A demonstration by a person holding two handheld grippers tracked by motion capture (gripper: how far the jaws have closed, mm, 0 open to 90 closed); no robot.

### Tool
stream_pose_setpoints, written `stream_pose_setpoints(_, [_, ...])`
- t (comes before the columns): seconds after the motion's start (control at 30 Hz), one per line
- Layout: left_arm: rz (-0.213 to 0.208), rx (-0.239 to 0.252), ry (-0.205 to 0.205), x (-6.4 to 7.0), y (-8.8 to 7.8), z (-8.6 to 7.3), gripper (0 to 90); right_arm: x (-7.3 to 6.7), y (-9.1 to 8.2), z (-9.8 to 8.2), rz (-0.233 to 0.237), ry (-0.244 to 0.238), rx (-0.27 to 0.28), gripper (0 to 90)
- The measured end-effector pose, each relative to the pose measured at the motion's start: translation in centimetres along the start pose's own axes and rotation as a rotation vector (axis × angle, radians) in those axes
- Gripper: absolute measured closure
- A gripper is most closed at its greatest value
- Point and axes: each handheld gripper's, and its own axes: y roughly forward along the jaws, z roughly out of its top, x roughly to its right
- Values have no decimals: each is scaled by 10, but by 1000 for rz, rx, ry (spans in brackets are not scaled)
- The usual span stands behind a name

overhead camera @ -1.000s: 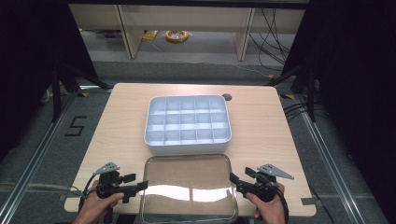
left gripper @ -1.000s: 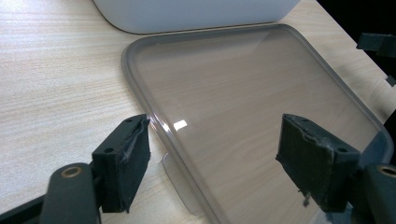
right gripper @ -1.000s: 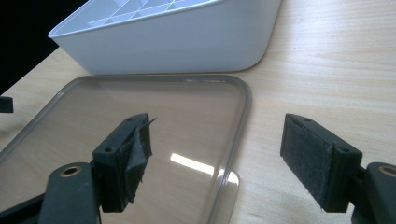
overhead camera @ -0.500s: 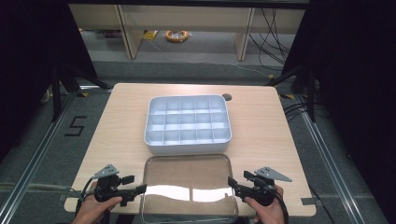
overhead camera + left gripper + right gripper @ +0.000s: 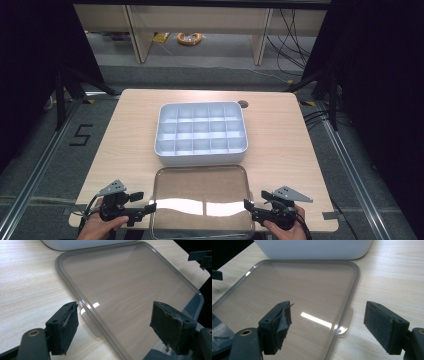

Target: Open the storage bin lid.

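Clear lid (image 5: 202,200) flat on table, probably untouched, between both gaping tools

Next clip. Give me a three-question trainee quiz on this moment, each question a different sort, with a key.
1. True or false: the clear lid sits on top of the white compartment tray.
2. Multiple choice: the left gripper is A) shut on the lid, B) open astride the lid's edge, C) inside a compartment.
3. Fill in: beside the right gripper, a small ___ sticks out from the lid's rim.

Key: 1 false, it lies on the table in front of the tray. 2 B. 3 tab.
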Motion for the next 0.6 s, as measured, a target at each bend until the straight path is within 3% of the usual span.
stream_pose_setpoints(0.03, [2,-4,-3,1,0,-1,196,-3,0,-1,-6,33,-9,228])
stream_pose_setpoints(0.07, [6,-2,-5,2,0,-1,188,0,-1,-1,-10,-2,-6,227])
stream_pose_setpoints(0.13, [8,-11,-4,3,-1,-3,174,-4,-4,-3,-12,42,-26,229])
stream_pose_setpoints(0.17, [11,-8,-11,4,-1,-3,171,0,-3,-3,-20,4,-18,230])
stream_pose_setpoints(0.27, [16,-8,-7,5,-3,-5,144,-1,-4,-6,-16,19,-28,229])
stream_pose_setpoints(0.3, [17,-12,-5,5,-4,-5,145,0,-4,-6,-18,-2,-27,228])
stream_pose_setpoints(0.33, [17,-7,-4,6,-5,-7,143,-3,-7,-7,-27,41,-37,228])
stream_pose_setpoints(0.37, [14,-10,-6,6,-5,-7,145,0,-7,-8,-34,4,-27,229])
stream_pose_setpoints(0.4, [14,-13,-5,6,-6,-7,144,-1,-7,-9,-23,16,-21,229])
stream_pose_setpoints(0.43, [12,-18,-6,7,-7,-9,145,-5,-8,-10,-21,65,-39,229])
stream_pose_setpoints(0.47, [11,-12,-8,7,-6,-10,145,-1,-9,-11,-16,30,-36,229])
stream_pose_setpoints(0.57, [14,-12,-10,9,-8,-12,145,-2,-11,-13,-7,42,-32,230])
stream_pose_setpoints(0.6, [0,-7,9,8,-8,-12,144,-7,-13,-13,-18,93,-51,230])
